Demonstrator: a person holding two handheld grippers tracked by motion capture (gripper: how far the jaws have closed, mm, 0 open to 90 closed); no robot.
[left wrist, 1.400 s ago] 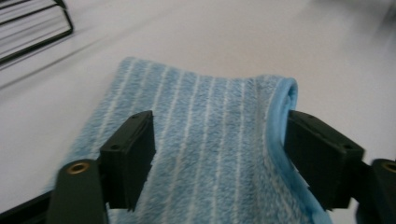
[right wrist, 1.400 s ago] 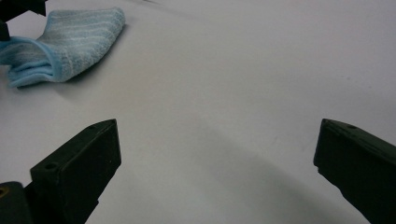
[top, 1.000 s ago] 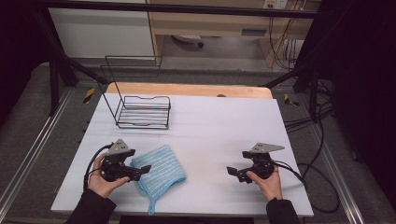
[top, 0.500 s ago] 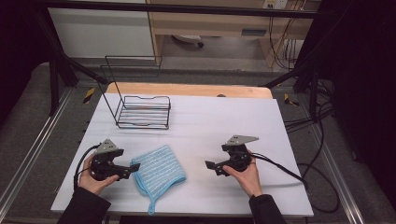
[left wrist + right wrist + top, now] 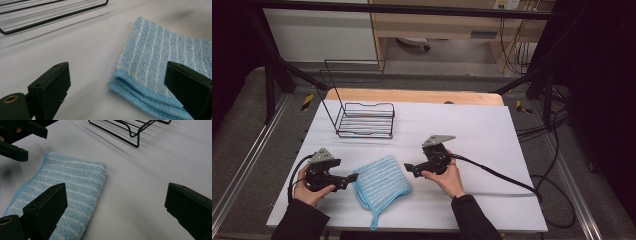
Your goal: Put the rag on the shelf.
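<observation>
Cloth: folded blue striped cloth [image 5: 381, 184] lies flat on the desk [image 5: 492, 130], between both tools.
Left hand-held gripper [image 5: 353, 177]: jaws spread, empty, beside its folded edge, ready to pinch.
Right hand-held gripper [image 5: 408, 168]: jaws spread, empty, facing the opposite side.

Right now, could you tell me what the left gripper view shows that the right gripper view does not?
The left gripper view alone shows the blue striped cloth's stacked, bound edges, facing the camera between the left gripper's open jaws. The right gripper view alone shows the other gripper at its upper left, beyond the cloth, framed by the right gripper's open jaws. Both share the cloth, the black wire rack behind it and the white table.
</observation>
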